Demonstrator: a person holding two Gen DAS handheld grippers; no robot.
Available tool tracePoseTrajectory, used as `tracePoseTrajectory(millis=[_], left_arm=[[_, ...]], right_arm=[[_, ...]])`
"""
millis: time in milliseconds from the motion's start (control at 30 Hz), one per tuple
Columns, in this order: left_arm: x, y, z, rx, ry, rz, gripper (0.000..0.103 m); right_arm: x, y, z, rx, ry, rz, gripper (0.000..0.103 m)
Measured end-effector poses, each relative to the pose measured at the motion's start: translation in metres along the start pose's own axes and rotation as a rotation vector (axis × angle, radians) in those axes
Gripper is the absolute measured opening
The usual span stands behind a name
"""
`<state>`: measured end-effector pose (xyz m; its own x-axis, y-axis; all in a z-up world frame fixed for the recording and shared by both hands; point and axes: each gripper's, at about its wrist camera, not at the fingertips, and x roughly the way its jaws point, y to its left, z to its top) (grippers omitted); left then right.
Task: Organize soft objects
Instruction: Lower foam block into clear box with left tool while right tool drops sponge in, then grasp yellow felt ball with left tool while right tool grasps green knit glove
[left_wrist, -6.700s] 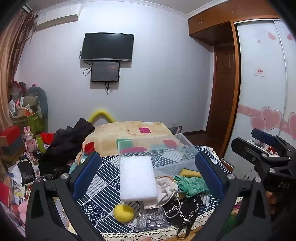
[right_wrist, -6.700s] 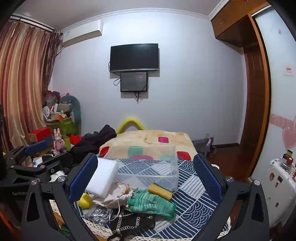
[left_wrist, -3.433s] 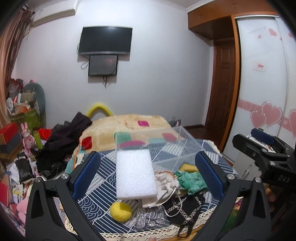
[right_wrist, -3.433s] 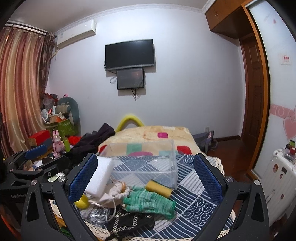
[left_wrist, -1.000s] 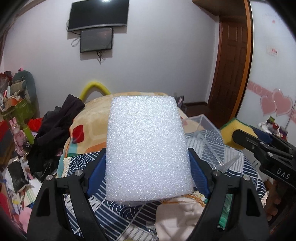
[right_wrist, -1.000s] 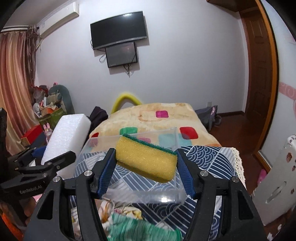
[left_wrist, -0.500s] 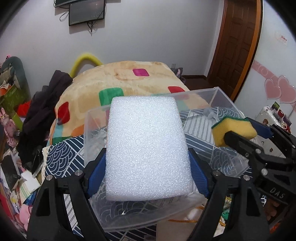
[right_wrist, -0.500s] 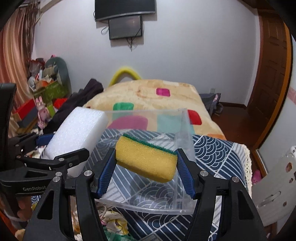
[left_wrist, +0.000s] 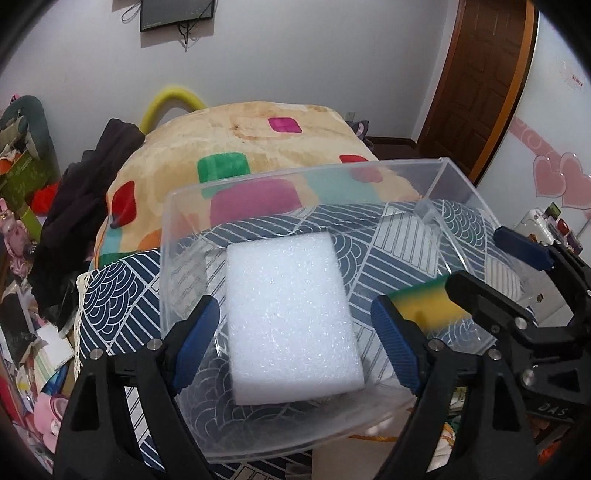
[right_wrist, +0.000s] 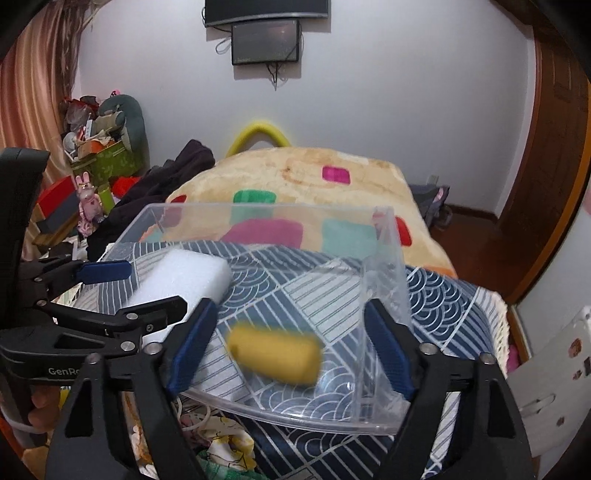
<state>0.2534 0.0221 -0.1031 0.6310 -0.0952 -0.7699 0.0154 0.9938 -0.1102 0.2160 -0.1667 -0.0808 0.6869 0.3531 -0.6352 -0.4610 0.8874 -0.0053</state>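
Note:
A clear plastic bin (left_wrist: 458, 177) stands on the patterned cloth. A white foam block (left_wrist: 291, 314) lies inside it, loose between my left gripper's (left_wrist: 295, 339) open jaws. The block also shows in the right wrist view (right_wrist: 181, 280). A yellow sponge with a green side (right_wrist: 275, 352) is blurred, loose in the bin between my right gripper's (right_wrist: 291, 343) open jaws. The bin (right_wrist: 388, 258) is below both grippers. The sponge (left_wrist: 428, 306) shows partly behind the right gripper's finger in the left wrist view.
A blue and white patterned cloth (right_wrist: 443, 295) covers the table. A beige blanket with coloured squares (left_wrist: 258, 140) lies behind. Dark clothes (left_wrist: 85, 192) and clutter sit at the left. A drawstring pouch (right_wrist: 218, 428) and a green fabric lie in front of the bin.
Both grippers have opened over the bin. The white foam block and the yellow sponge have left the jaws and dropped into it.

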Motion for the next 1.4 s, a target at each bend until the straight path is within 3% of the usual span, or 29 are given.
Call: tracePoseTrajectory(millis=[400,800,1033,1200,1300,1400], left_arm=[[-0.071,0.007,-0.002,-0.013,-0.168,0.01,0.095],[-0.139,0.007,-0.049,0.018,-0.324,0.068,0.101],[-0.144,0.01,-0.081,0.027,-0.303,0.061,0.101],[-0.141,0.015,-0.108,0.022,-0.296,0.105,0.101],[-0.128,0.019,-0.124,0.003,-0.252,0.081,0.101],[-0.11,0.022,-0.137,-0.008,-0.194,0.075,0.101]], right_arm=[[-0.045,0.002,0.009,0.01,-0.13,0.013,0.084],[-0.086,0.004,-0.016,0.019,-0.237,-0.003,0.098],[-0.087,0.007,-0.038,0.041,-0.205,0.014,0.101],[-0.077,0.009,-0.06,0.071,-0.15,0.037,0.102],[-0.062,0.009,-0.072,0.102,-0.09,0.064,0.102],[-0.052,0.012,-0.08,0.088,-0.056,0.023,0.102]])
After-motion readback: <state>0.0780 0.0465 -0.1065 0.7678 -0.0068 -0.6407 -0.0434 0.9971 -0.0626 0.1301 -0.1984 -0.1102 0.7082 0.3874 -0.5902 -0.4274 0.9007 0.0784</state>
